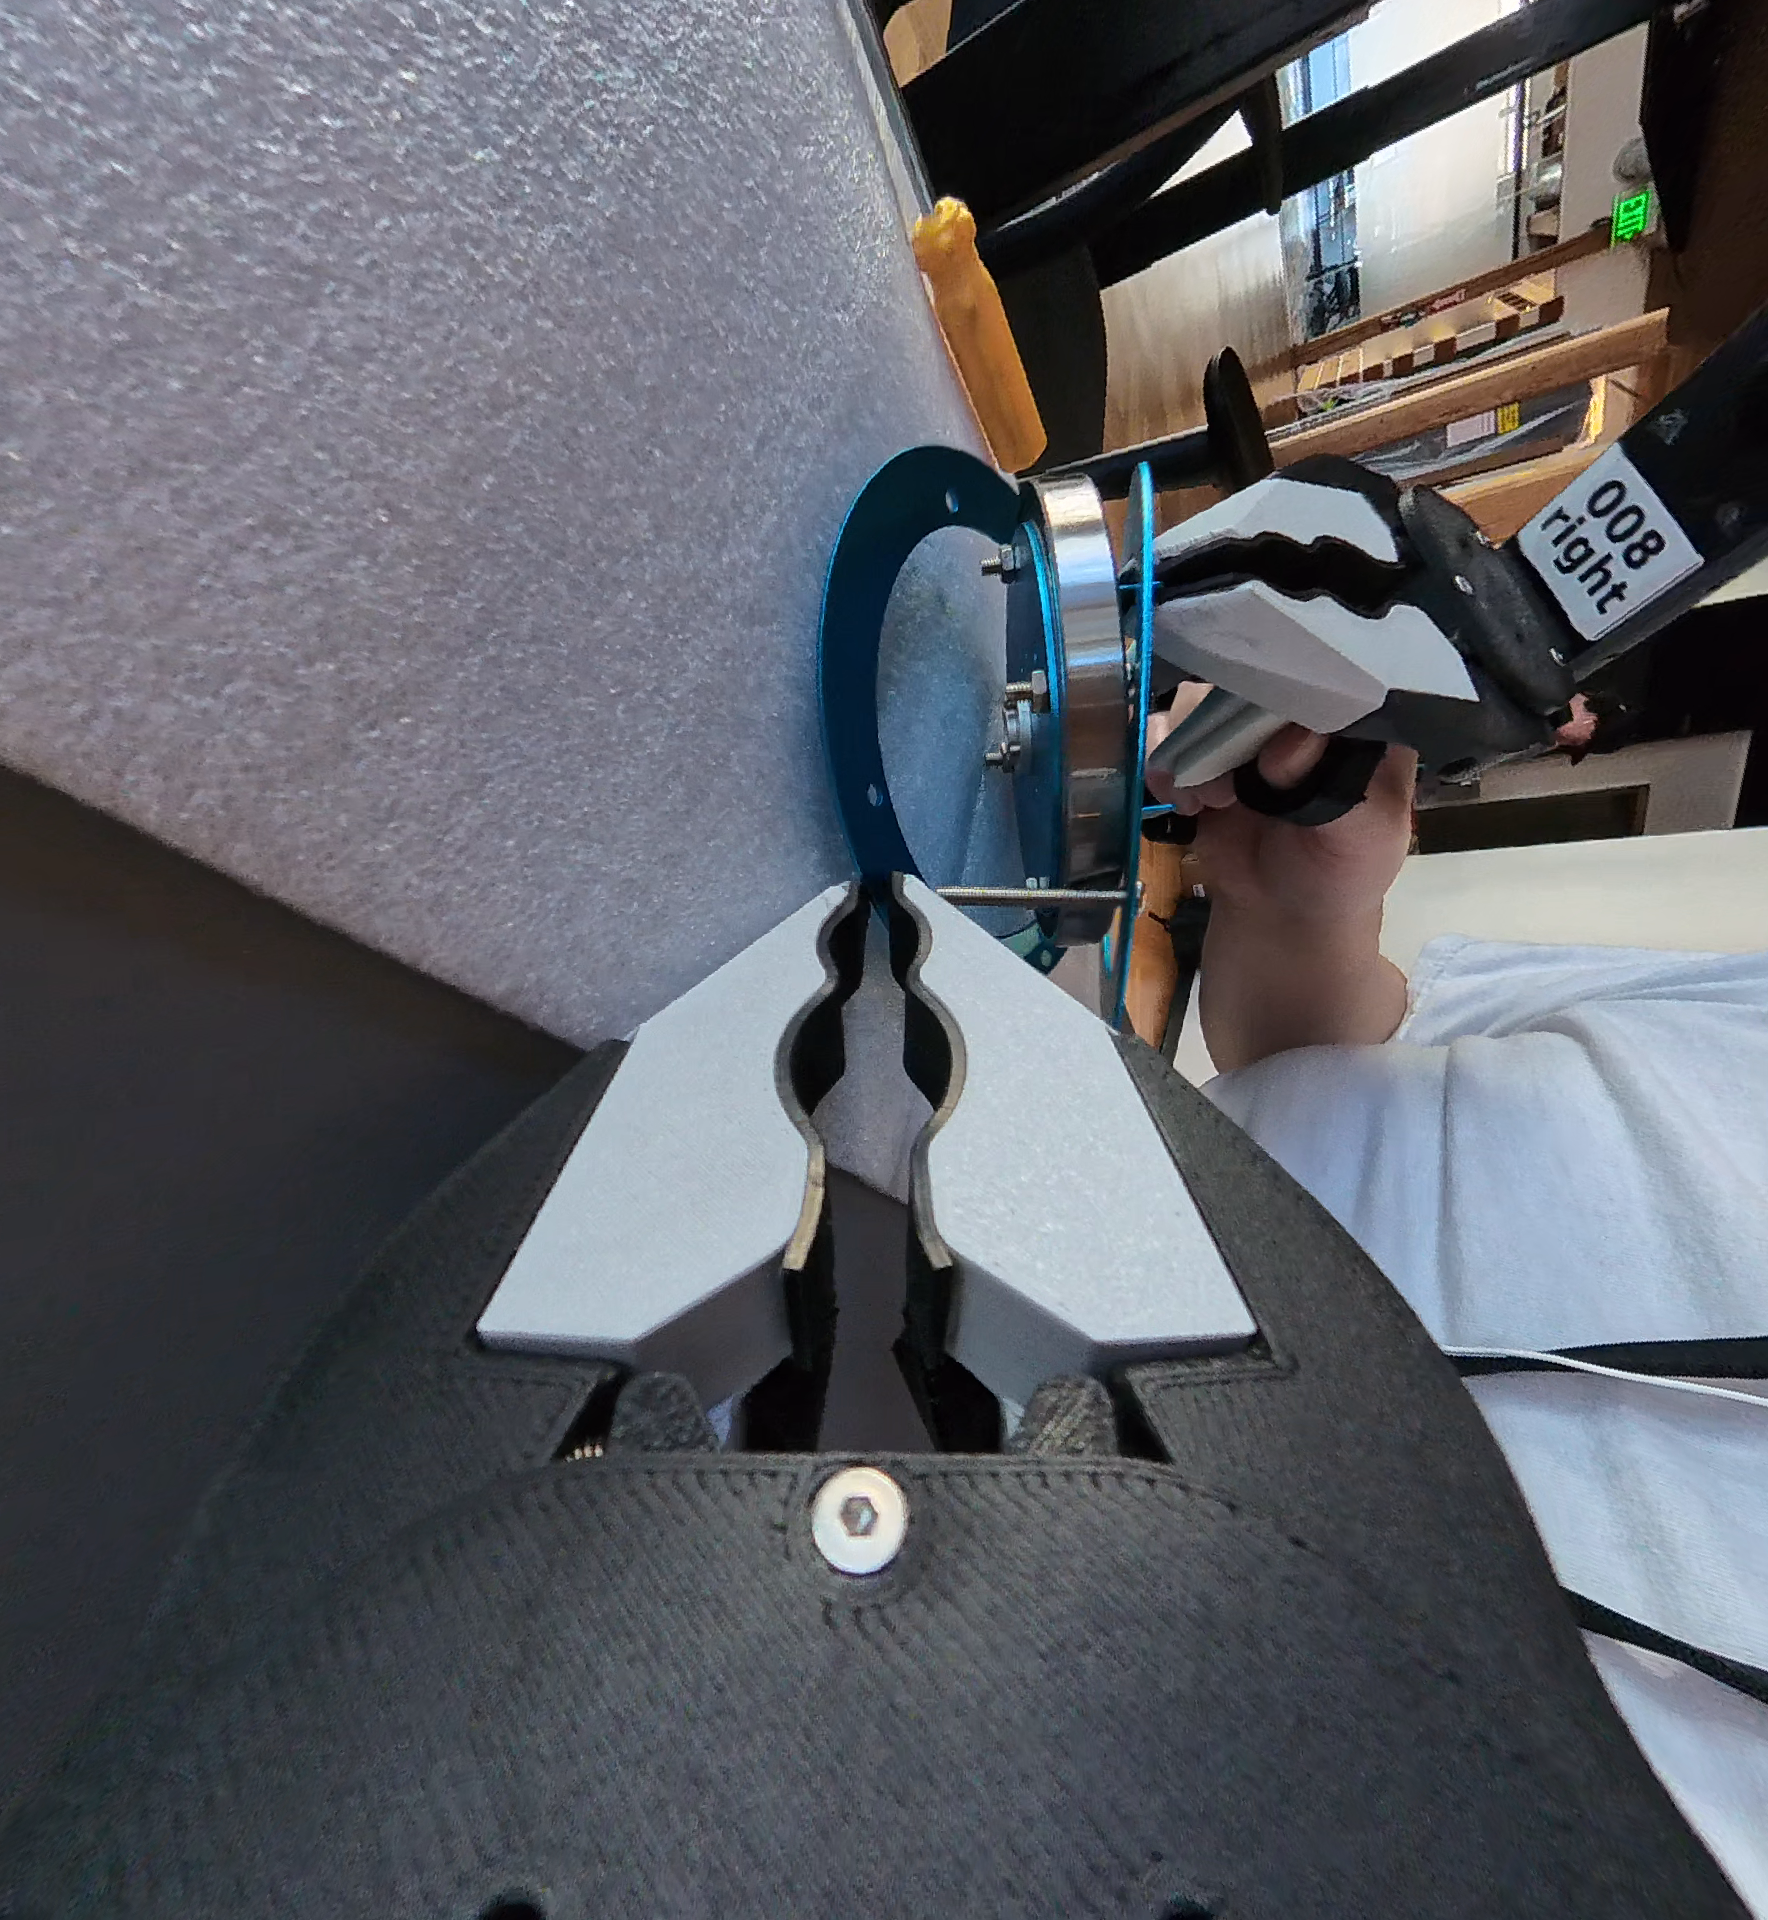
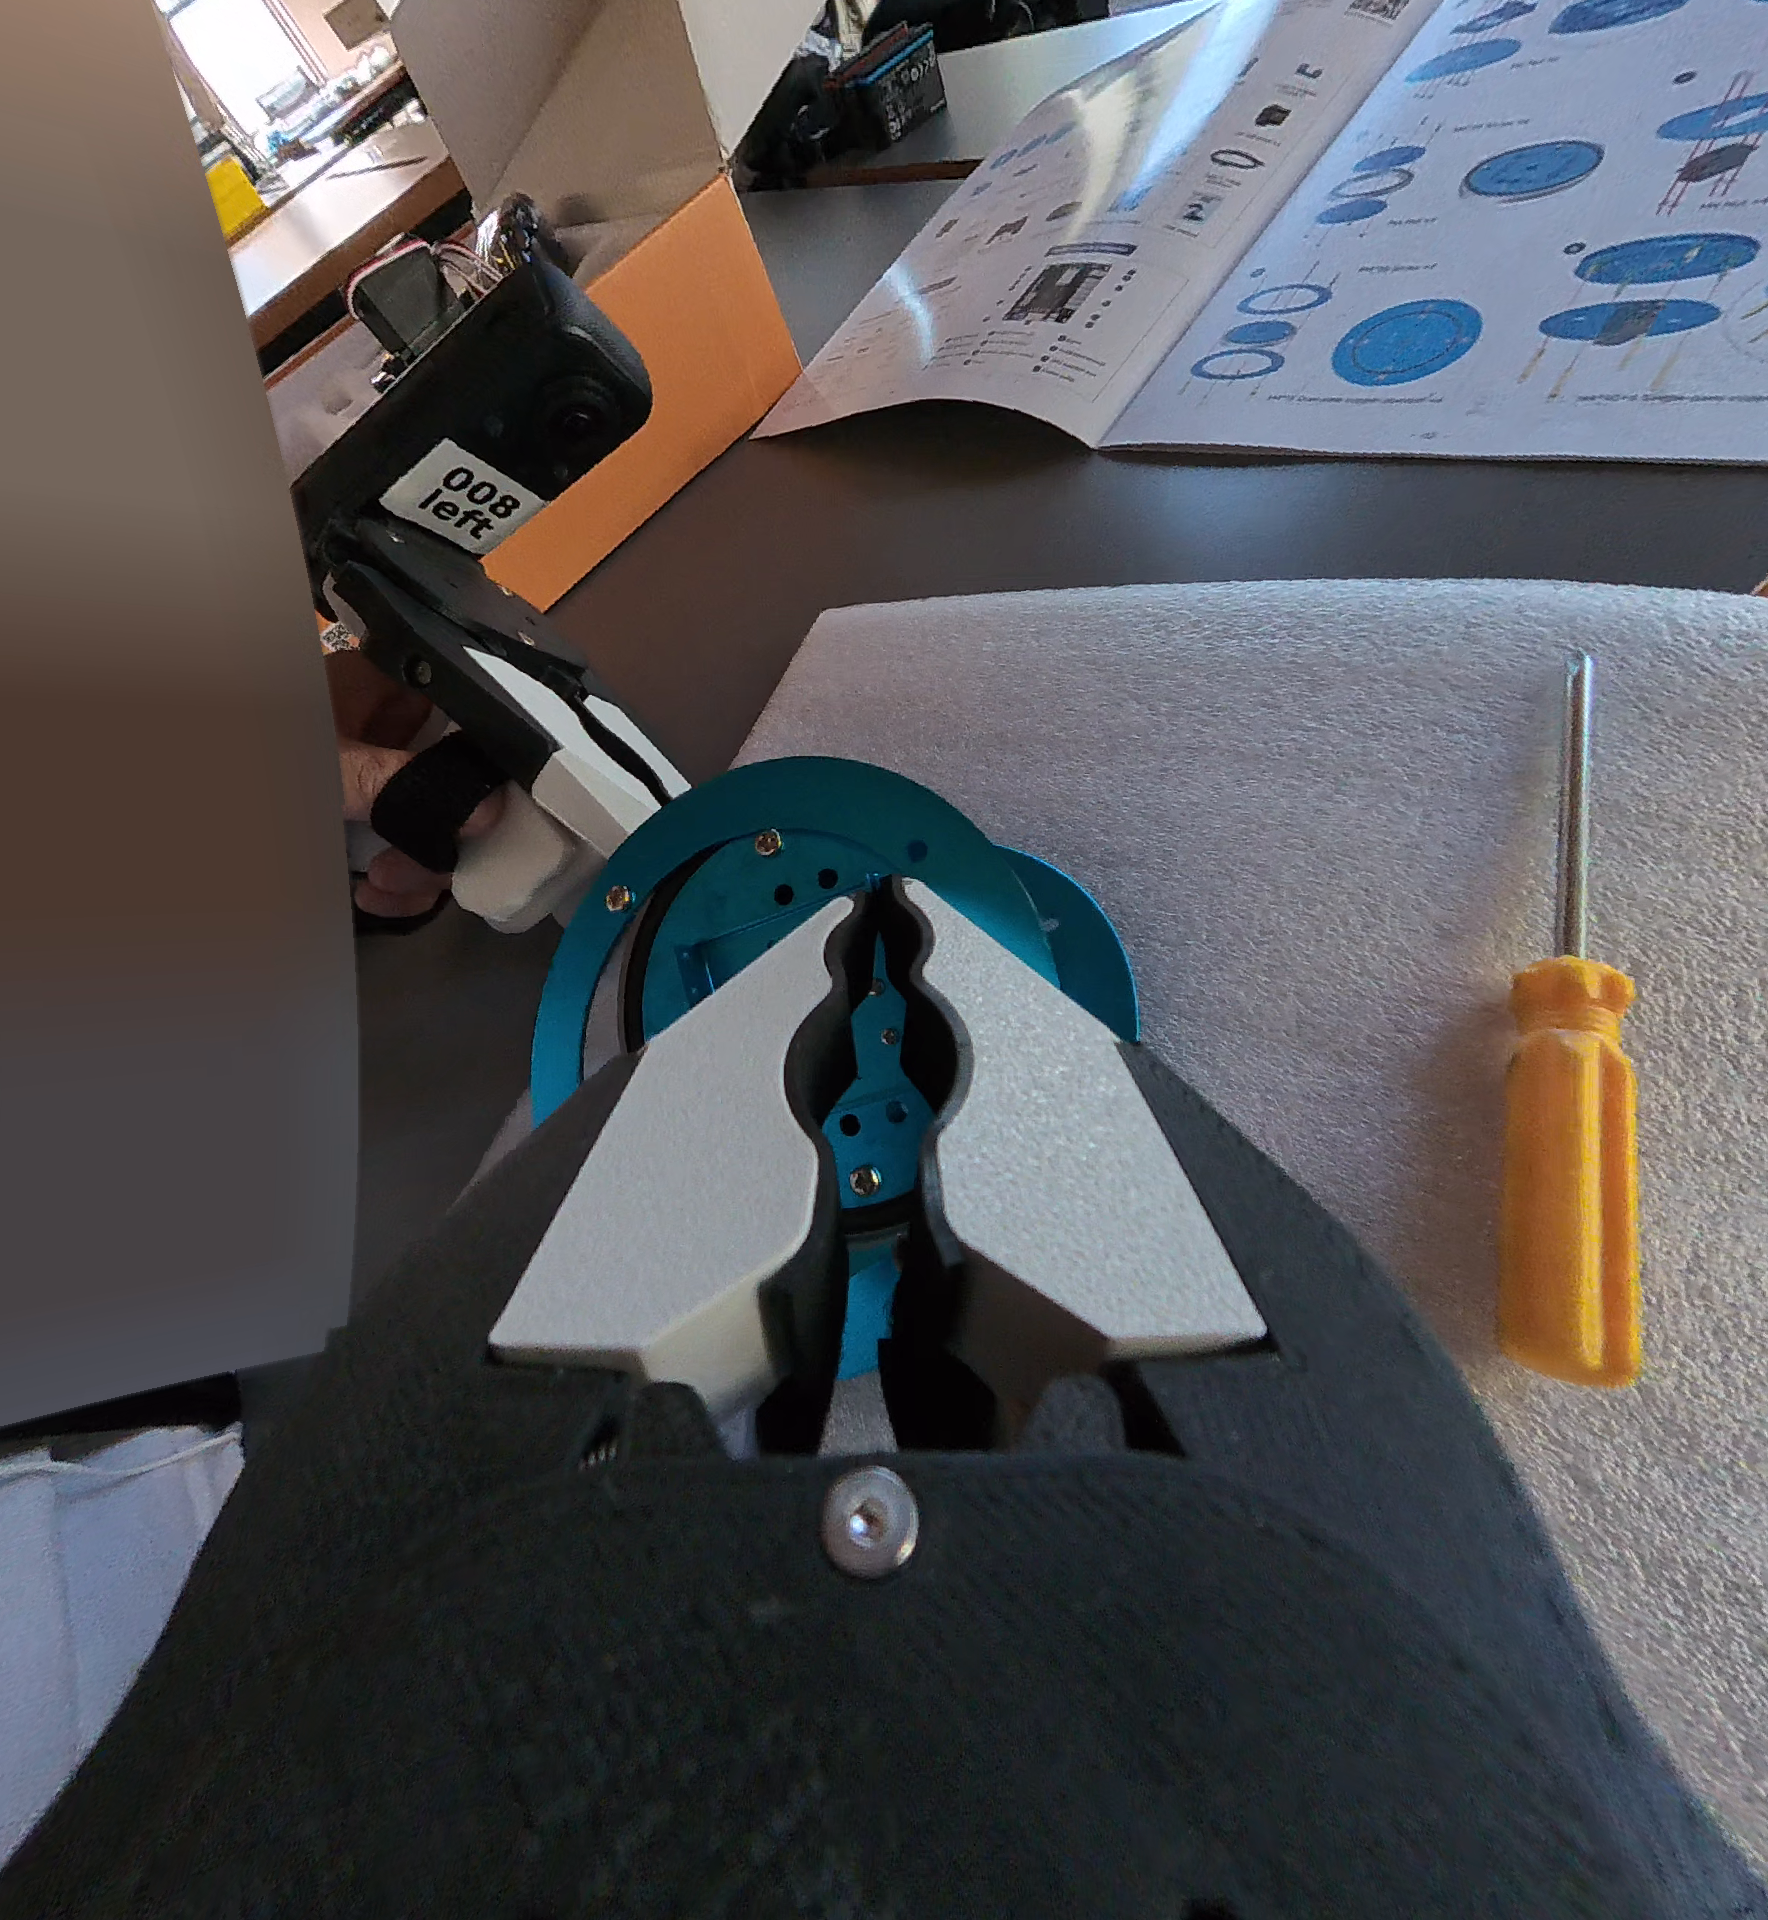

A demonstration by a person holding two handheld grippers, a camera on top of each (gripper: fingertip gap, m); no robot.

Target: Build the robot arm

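Note:
A blue metal assembly (image 1: 1041, 665) stands on edge on a grey foam sheet (image 1: 340, 416): a large blue ring plate (image 1: 836, 644), a silver ring (image 1: 1082, 623), a thin blue disc, nuts and a long bolt. My left gripper (image 1: 881, 891) is shut on the rim of the ring plate. My right gripper (image 2: 885, 899) is shut on a blue plate of the assembly (image 2: 872, 1039) from the other side; it also shows in the left wrist view (image 1: 1140, 613). The left gripper (image 2: 631, 810) shows behind the ring plate (image 2: 786, 800) in the right wrist view.
An orange-handled screwdriver (image 2: 1571, 1174) lies on the foam sheet (image 2: 1275, 779) to the right of the assembly, also in the left wrist view (image 1: 973, 332). An open instruction booklet (image 2: 1379, 260) and an open cardboard box (image 2: 672, 312) sit on the dark table (image 2: 963, 520). A person's hand (image 1: 1275, 852) and white sleeve (image 1: 1482, 1195) are close. Some 8 centimetres of space lies between my two pairs of fingers.

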